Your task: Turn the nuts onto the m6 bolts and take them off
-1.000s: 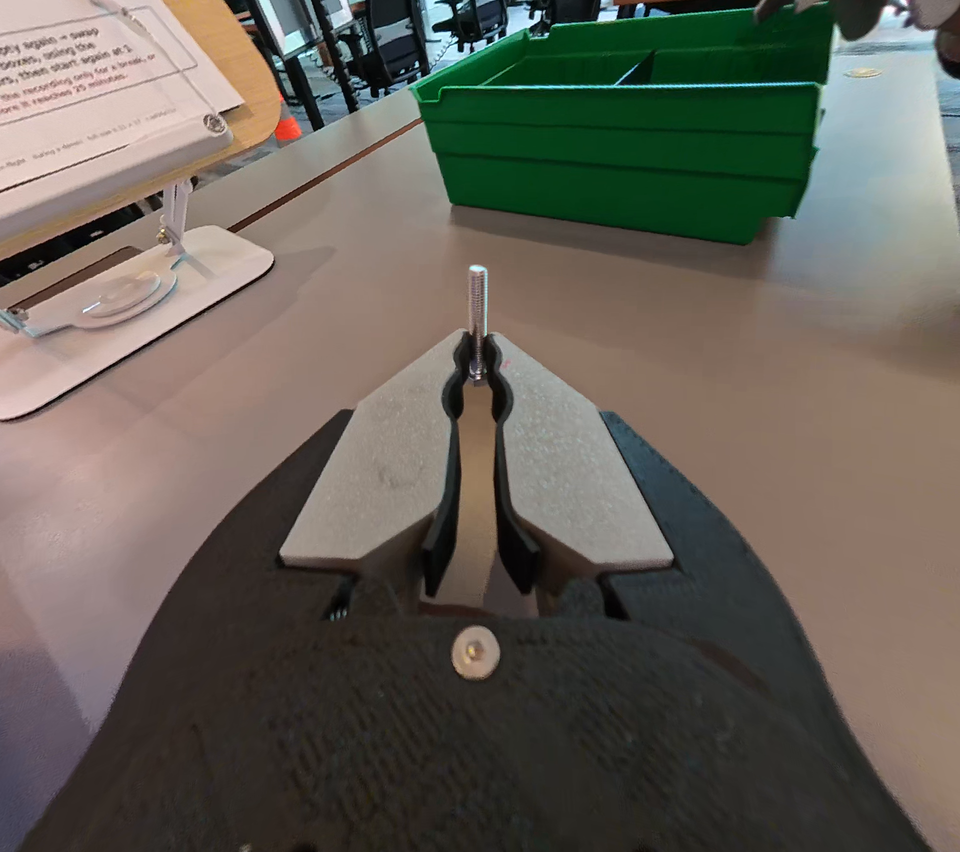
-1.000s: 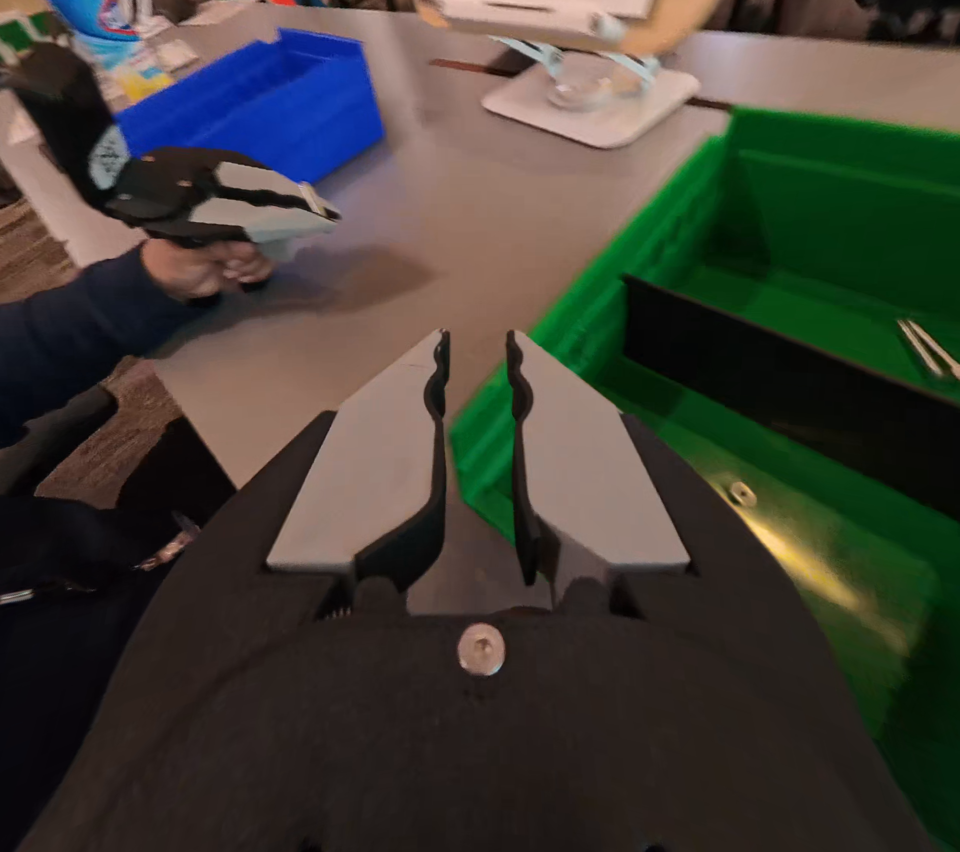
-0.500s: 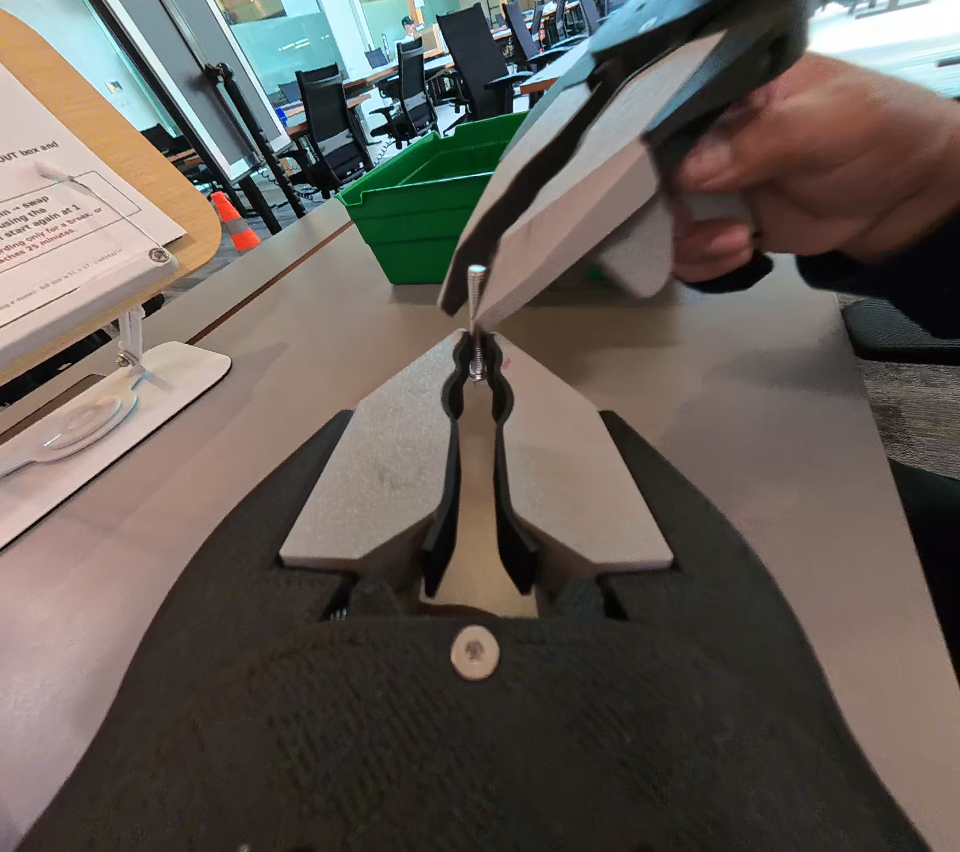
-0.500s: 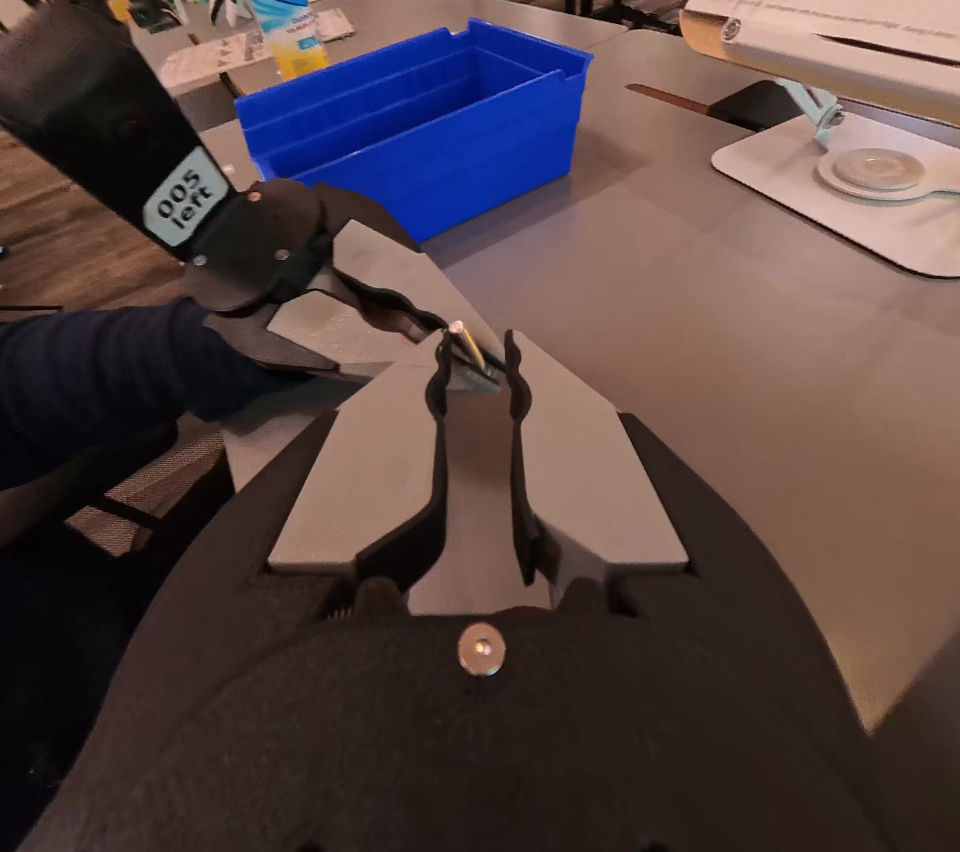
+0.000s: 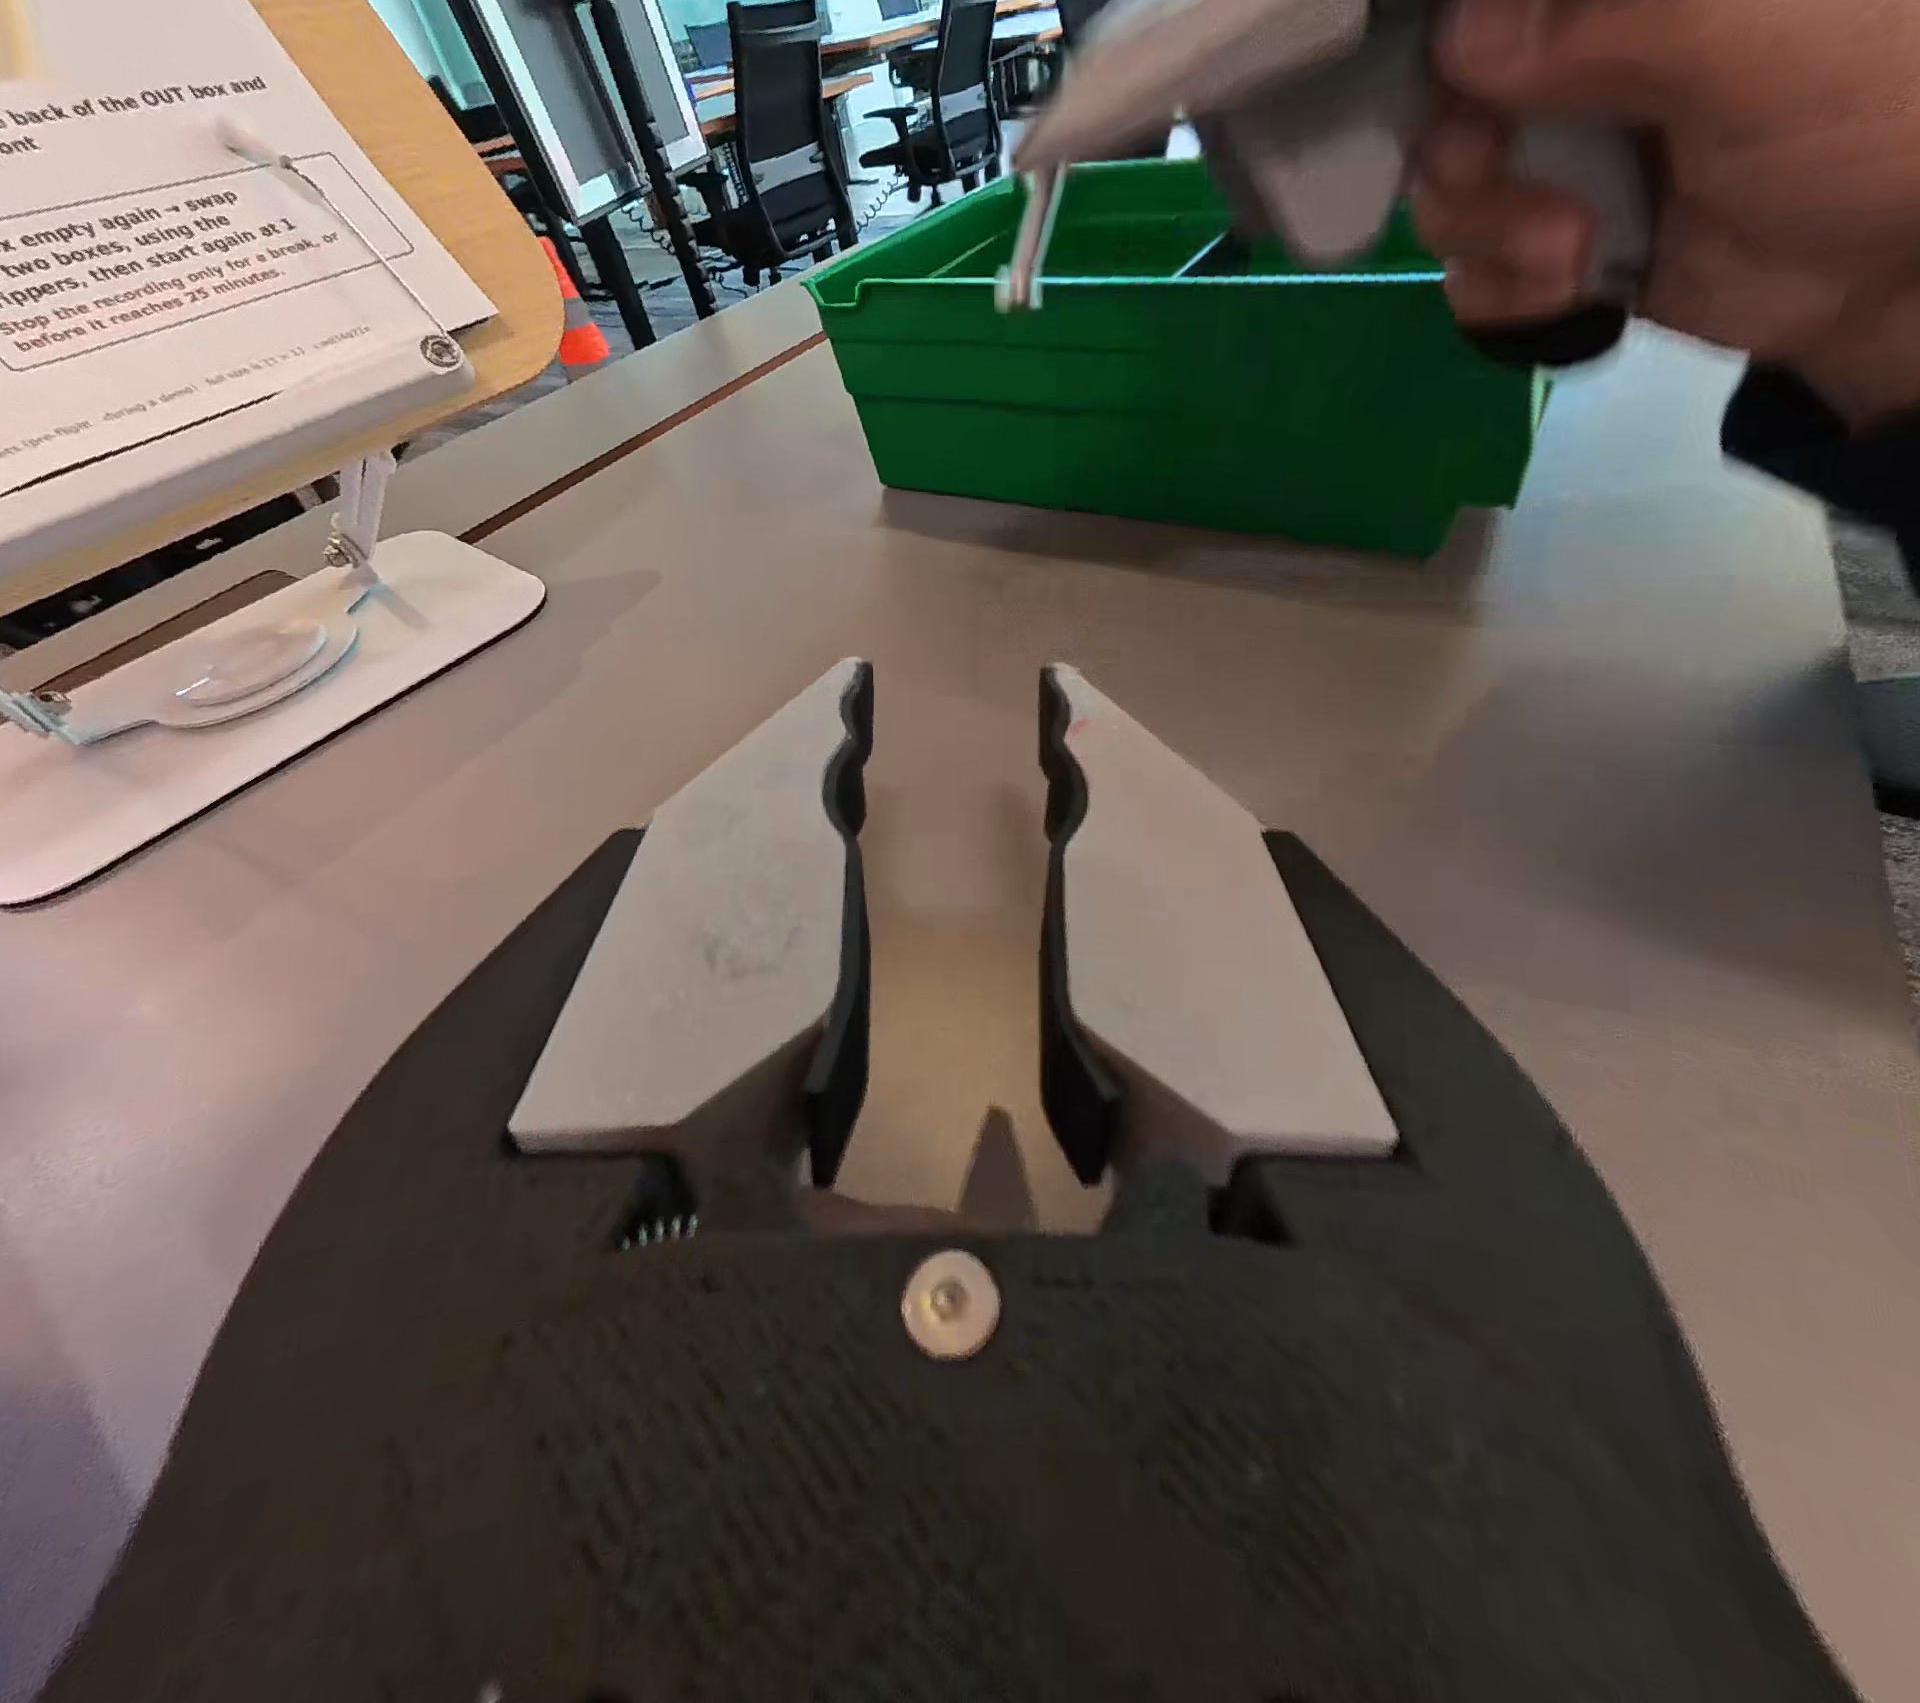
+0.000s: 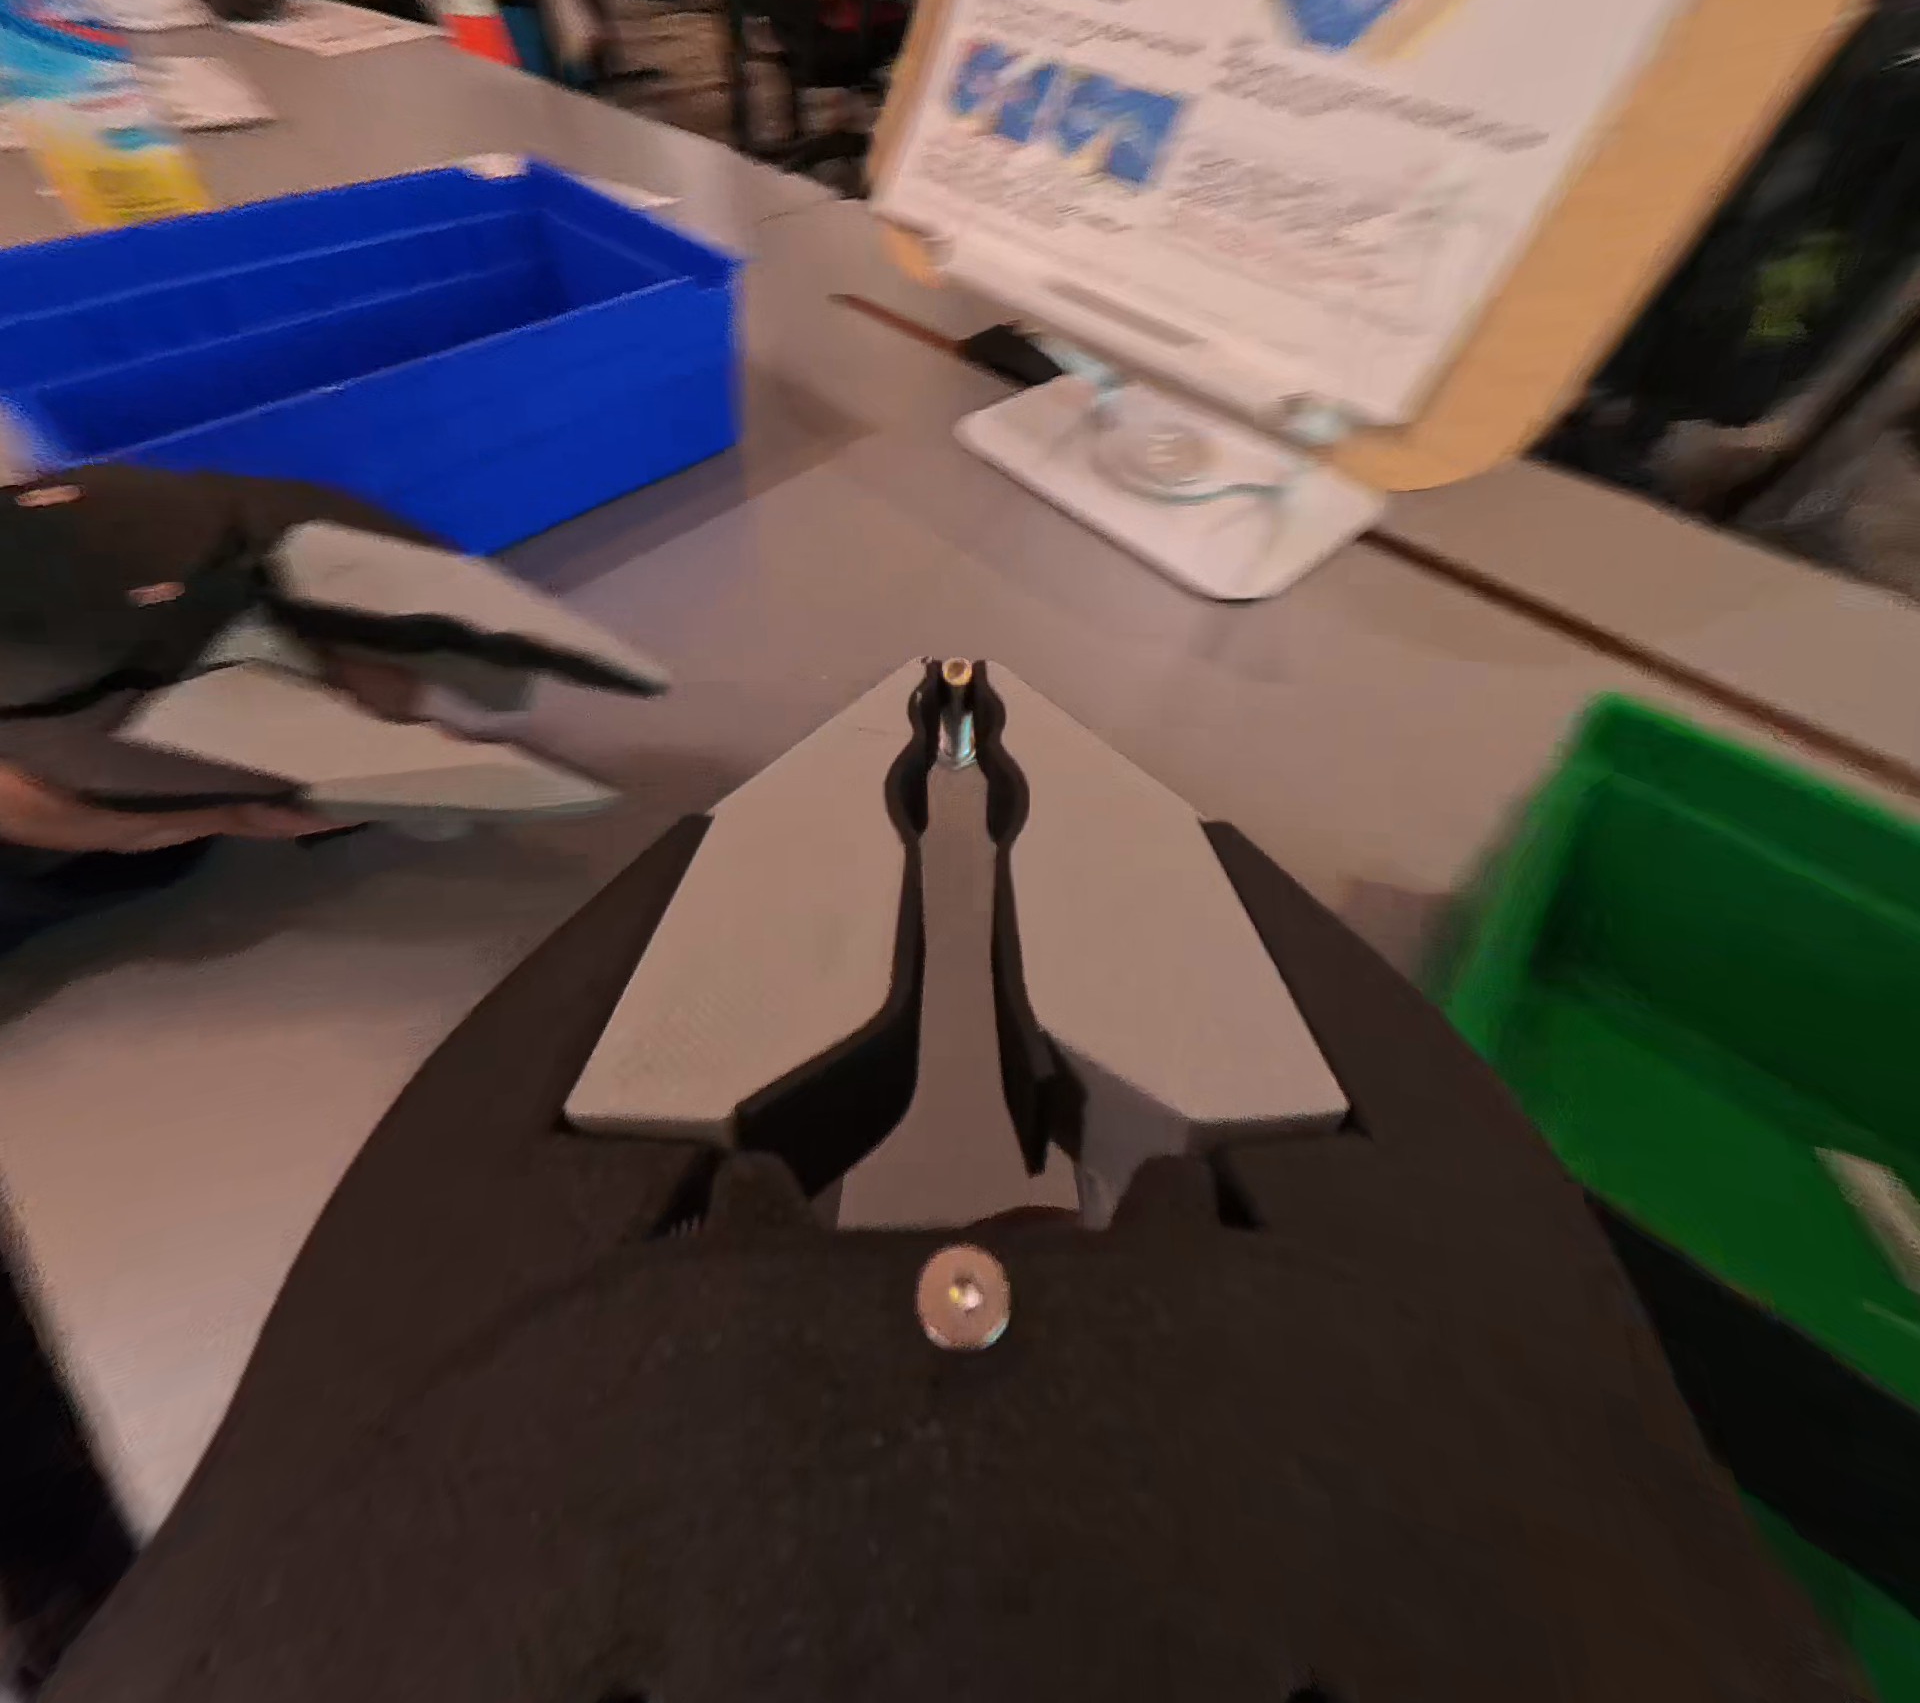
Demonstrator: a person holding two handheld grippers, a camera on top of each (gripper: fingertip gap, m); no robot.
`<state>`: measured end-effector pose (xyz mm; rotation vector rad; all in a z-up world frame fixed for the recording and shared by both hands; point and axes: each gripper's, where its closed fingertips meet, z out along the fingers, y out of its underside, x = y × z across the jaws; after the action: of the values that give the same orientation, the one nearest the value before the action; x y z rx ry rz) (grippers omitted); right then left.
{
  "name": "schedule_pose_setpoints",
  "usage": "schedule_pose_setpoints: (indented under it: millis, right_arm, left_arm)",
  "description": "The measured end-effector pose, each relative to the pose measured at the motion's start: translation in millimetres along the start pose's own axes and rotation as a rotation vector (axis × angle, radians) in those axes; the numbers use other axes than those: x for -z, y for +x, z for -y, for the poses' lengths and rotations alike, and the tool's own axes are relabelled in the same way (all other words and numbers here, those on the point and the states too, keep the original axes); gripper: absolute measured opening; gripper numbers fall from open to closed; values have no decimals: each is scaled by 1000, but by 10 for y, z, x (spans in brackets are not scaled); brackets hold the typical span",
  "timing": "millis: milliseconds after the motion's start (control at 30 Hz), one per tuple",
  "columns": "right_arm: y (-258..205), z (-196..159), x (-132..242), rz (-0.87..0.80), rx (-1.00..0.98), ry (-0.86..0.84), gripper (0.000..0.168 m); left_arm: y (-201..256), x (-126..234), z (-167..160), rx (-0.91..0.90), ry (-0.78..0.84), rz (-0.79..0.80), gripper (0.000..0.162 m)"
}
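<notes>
My right gripper point(image 6: 956, 677) is shut on a silver bolt point(image 6: 954, 713), gripped at the fingertips and seen end-on. In the left wrist view the right gripper point(image 5: 1039, 152), held by a hand, is up in the air with the bolt point(image 5: 1023, 240) hanging from its tips in front of the green bin point(image 5: 1143, 386). My left gripper point(image 5: 956, 697) is open above the grey table point(image 5: 1351, 770), with nothing between its fingers. It also shows at the left of the right wrist view point(image 6: 613, 739), open. I see no nut.
A blue bin point(image 6: 416, 406) stands at the far left of the table. The green bin point(image 6: 1662, 874) is at the right. A board with instruction sheets on a white stand point(image 5: 208, 219) stands at the back of the table point(image 6: 1247, 95). Office chairs stand beyond the table. About 11 cm separates my left fingertips from my right.
The bolt passed from my left gripper to my right one. The right fingers shut on its shank, the left fingers opened, and the right gripper carried it up and away toward the green bin.
</notes>
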<state>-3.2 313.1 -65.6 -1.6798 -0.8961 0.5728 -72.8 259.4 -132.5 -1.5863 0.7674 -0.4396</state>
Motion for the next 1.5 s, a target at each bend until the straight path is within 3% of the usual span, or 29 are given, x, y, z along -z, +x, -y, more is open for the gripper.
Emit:
schedule_pose_setpoints:
  millis: [133, 200, 267, 333, 500, 800, 900, 1067, 1200, 1233, 1300, 1400, 1500]
  right_arm:
    - [1284, 170, 370, -329, 10, -16, 2]
    - [1783, 36, 466, -389, -67, -72, 7]
    - [2028, -182, 491, -375, -163, -145, 31]
    - [2125, -264, 556, -394, -188, -132, 33]
    - [1678, -124, 616, -310, -159, -4, 31]
    - [627, -67, 438, -119, -32, 0, 31]
    - [458, -63, 489, -82, -28, 16, 31]
    - [432, -110, 581, -101, -6, -5, 31]
    - [407, -108, 634, -88, -38, 30, 30]
    - [404, -118, 635, -84, -46, 32, 30]
    - [395, -137, 627, -73, -60, 32, 30]
    - [358, -135, 638, -61, -64, 45, 30]
    - [352, -146, 728, -76, -35, 59, 30]
  left_arm:
    - [18, -28, -62, -13, -33, -1, 26]
    - [30, -34, -74, -14, -40, -7, 26]
    - [25, -38, -90, -18, -49, -5, 25]
    - [15, -44, -113, -16, -59, -1, 25]
    - [-16, -88, -201, -23, -97, 19, 25]
    - [-169, 92, -111, 30, -54, 142, 29]
    - [-169, 395, -96, 54, -54, 226, 31]
    - [-289, 1302, 19, 69, -24, 353, 31]
    - [-574, 1959, -360, 113, -123, 495, 36]
    - [-604, 2041, -429, 100, -126, 493, 14]
    - [-601, 2057, -600, 165, -190, 441, 3]
    - [-590, 1959, -732, 191, -292, 394, 20]
    - [-550, 2014, -526, 204, -199, 452, 38]
